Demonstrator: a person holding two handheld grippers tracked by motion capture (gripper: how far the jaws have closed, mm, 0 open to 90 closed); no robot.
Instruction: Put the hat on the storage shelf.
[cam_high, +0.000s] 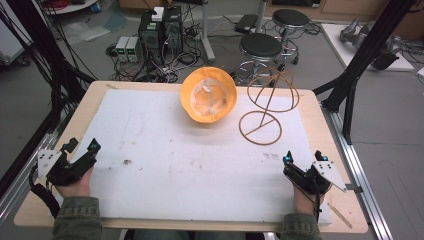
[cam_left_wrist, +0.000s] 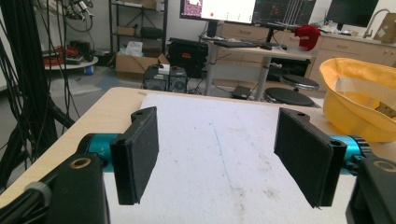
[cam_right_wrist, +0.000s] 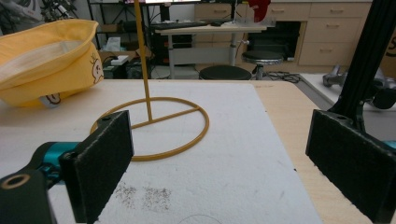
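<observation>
**Both grippers parked at near edge, jaws spread, nothing held**

Left gripper (cam_high: 80, 150) sits at the near-left corner of the white mat (cam_high: 165, 150), in the person's hand; jaws spread wide, nothing between them; its own view looks across bare mat between the pads (cam_left_wrist: 137, 154) towards the hat (cam_left_wrist: 359, 100) far right.
Right gripper (cam_high: 302, 160) sits at the near-right of the mat; jaws likewise wide apart, empty; its own view has the stand (cam_right_wrist: 154, 123) base ring just beyond the left pad (cam_right_wrist: 105, 163), not touching.

Hat (cam_high: 208, 94): yellow, upside down, opening tilted towards the camera, at the far middle of the mat; well apart from both grippers.
Stand (cam_high: 265, 107): thin wire frame, round base flat on the mat, dome of hoops on top; upright, just right of the hat, nearer the right gripper.

Mat lies on a wooden table (cam_high: 332, 200); some dark smudges on the mat near its middle.
</observation>
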